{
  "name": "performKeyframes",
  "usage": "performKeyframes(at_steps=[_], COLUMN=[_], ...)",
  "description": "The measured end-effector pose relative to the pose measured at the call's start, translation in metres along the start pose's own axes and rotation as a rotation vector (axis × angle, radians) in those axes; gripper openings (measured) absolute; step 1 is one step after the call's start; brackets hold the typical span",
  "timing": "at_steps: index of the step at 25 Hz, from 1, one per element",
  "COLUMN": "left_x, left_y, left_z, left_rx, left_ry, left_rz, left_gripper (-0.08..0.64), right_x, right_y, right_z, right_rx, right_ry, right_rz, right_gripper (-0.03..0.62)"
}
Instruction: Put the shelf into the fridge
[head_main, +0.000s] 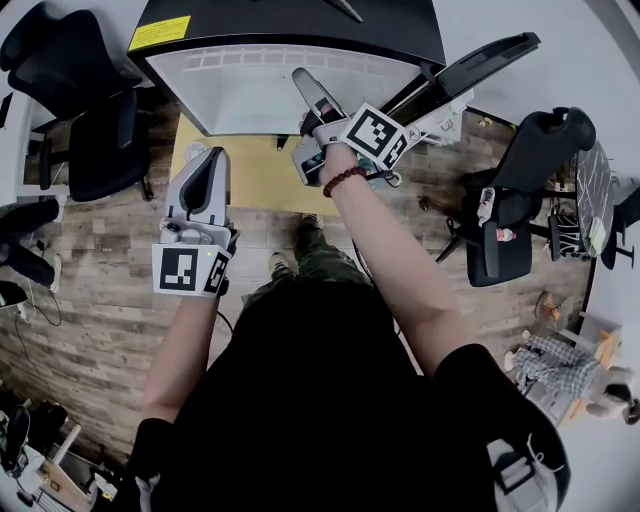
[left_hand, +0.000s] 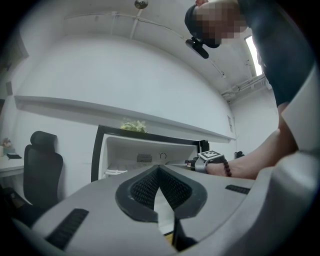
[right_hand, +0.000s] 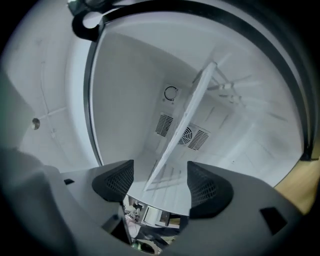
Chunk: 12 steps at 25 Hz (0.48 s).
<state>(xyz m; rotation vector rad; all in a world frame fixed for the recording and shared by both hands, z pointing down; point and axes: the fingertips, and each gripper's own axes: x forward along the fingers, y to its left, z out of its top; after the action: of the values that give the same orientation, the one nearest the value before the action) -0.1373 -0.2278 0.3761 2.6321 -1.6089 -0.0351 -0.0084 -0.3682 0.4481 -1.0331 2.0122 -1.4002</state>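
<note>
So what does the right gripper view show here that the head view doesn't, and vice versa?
Only the right gripper view: inside the fridge, the back-wall vents, a round dial, and the shelf running edge-on between the open jaws of the right gripper. Only the head view: the left gripper held back from the fridge, office chairs, a yellow mat. Both: the fridge and the right gripper.

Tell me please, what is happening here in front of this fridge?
A person stands at the open white fridge with a black frame, a gripper in each hand. The right gripper reaches inside. The thin white flat shelf lies between its jaws, which stand apart without pressing on it. The left gripper hangs outside the fridge, shut and empty.
</note>
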Motion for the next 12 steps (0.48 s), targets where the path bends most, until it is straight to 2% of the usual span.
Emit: performKeyframes(at_steps=[12], left_x=[0.004], left_y=[0.004], left_z=[-0.006], left_rx=[0.001], left_ry=[0.025], left_rz=[0.019], left_gripper=[0.018], right_x=[0.039], right_y=[-0.021], right_z=[0.018], right_rx=[0.274], right_ry=[-0.049], right_rz=[0.003], right_gripper=[0.327])
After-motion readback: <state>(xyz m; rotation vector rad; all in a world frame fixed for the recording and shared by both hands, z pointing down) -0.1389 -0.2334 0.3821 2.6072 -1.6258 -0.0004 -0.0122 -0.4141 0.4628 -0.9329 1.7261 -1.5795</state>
